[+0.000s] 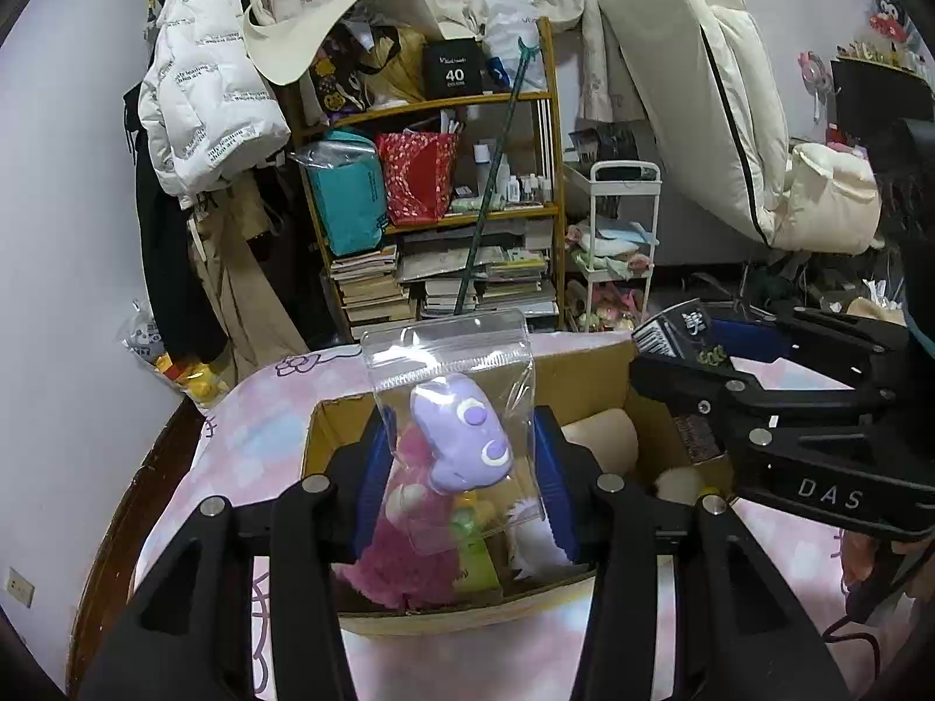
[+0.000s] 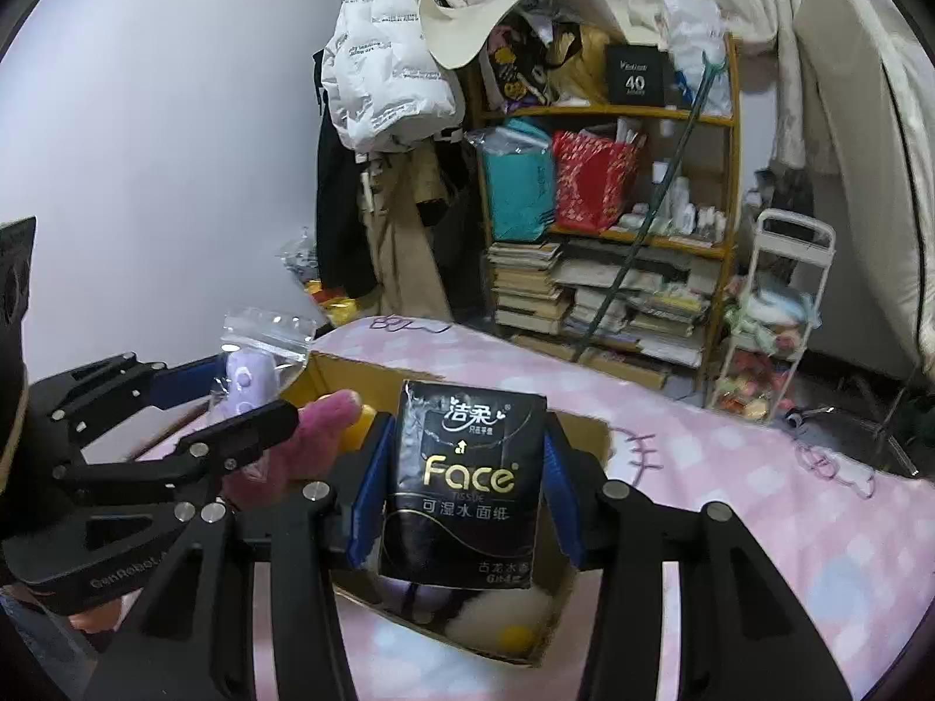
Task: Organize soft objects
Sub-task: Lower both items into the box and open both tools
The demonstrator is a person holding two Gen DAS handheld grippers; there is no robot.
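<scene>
My left gripper [image 1: 461,461] is shut on a clear zip bag [image 1: 450,374] holding a purple soft toy [image 1: 461,438], above an open cardboard box [image 1: 584,368] on the pink bedsheet. The box holds a pink plush [image 1: 403,561], a green item [image 1: 476,555], a white plush [image 1: 537,537] and a beige plush [image 1: 602,435]. My right gripper [image 2: 461,485] is shut on a black "Face" tissue pack [image 2: 461,485] over the same box [image 2: 584,438]. The left gripper with its bagged toy [image 2: 248,380] shows at the left of the right wrist view. The right gripper [image 1: 695,362] shows at the right of the left wrist view.
The box sits on a bed with a pink patterned sheet [image 2: 759,496]. Behind stand a wooden shelf [image 1: 444,99] with bags and stacked books, hanging jackets [image 1: 204,70], a white trolley [image 1: 619,233] and a leaning mattress [image 1: 701,87].
</scene>
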